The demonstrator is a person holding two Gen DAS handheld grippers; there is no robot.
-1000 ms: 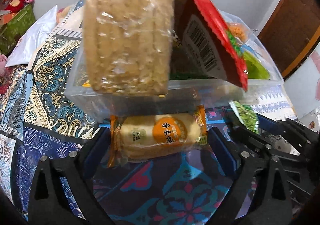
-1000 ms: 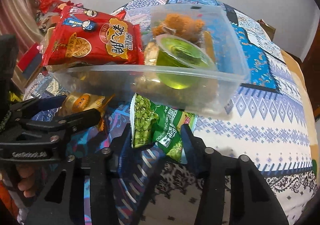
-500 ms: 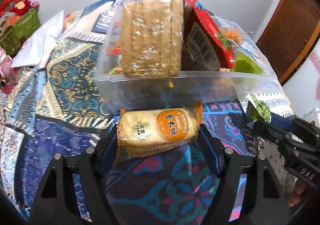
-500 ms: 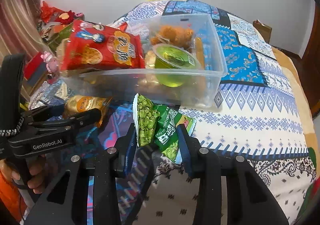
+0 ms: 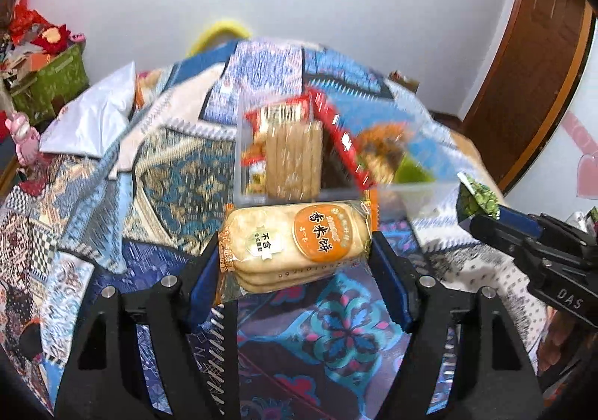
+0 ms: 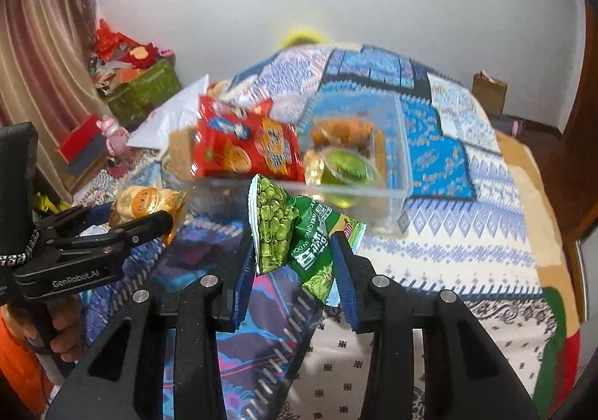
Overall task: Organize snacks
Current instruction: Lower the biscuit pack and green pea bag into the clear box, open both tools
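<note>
- Two grippers each carry a snack above the quilt (image 5: 168, 173): the left gripper (image 5: 295, 255) clamps a rice cracker pack (image 5: 295, 244), the right gripper (image 6: 291, 255) pinches a green pea bag (image 6: 287, 233).
- Both snacks look lifted, ready for dropping in.
- Next, each needs carrying over the rim, then releasing.
- Farther off, the clear tub (image 6: 396, 165) sits crowded: a red bag (image 6: 246, 147), a green cup (image 6: 347, 167).
</note>
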